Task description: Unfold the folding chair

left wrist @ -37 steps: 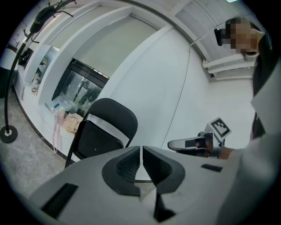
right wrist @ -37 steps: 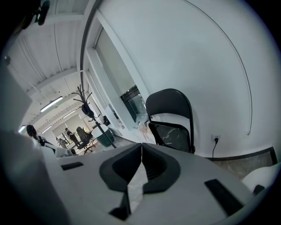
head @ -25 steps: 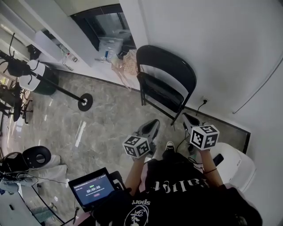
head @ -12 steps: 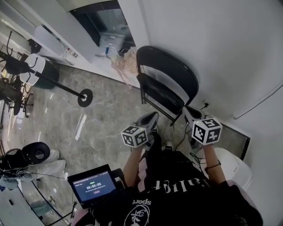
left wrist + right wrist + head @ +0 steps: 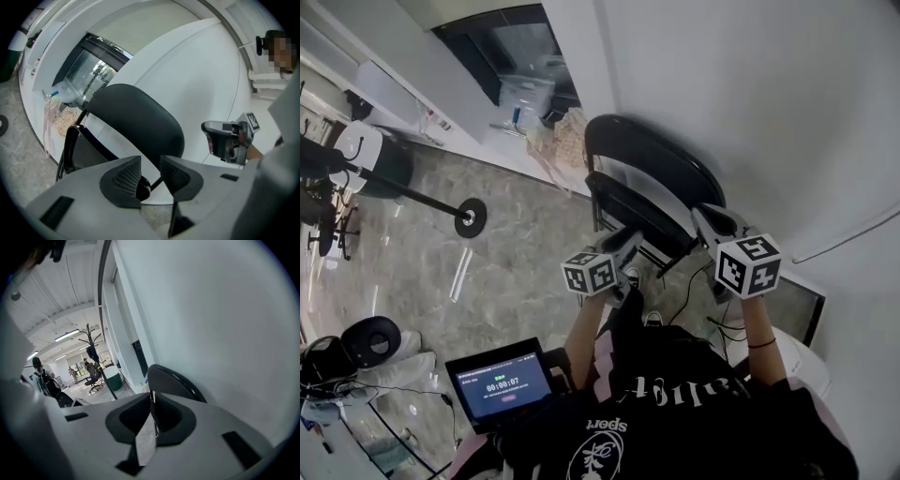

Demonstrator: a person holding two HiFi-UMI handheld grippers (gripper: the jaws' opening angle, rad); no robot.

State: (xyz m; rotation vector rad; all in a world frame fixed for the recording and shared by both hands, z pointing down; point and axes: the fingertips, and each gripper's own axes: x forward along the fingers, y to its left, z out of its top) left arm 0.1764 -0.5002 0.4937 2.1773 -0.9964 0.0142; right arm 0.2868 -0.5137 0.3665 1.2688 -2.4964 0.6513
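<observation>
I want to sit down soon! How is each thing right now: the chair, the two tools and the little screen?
folding chair: still folded, leaning against the wall.
left tool: jaws apart, have just been opening, gripping nothing.
right tool: jaws shut, empty.
screen: switched on, showing a timer.

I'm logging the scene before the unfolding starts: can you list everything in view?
folding chair: one, black, folded, standing by the white wall.
coat stand: one, black, round base on the floor left of the chair.
bin: one, white and green, far left.
plastic bags: count unclear, clear, by the wall beyond the chair.
tablet: one, black, lit screen, bottom left.
left gripper: one, grey, jaws just opening, nothing gripped, chair frame beyond the gap.
right gripper: one, grey, jaws shut, empty.
</observation>
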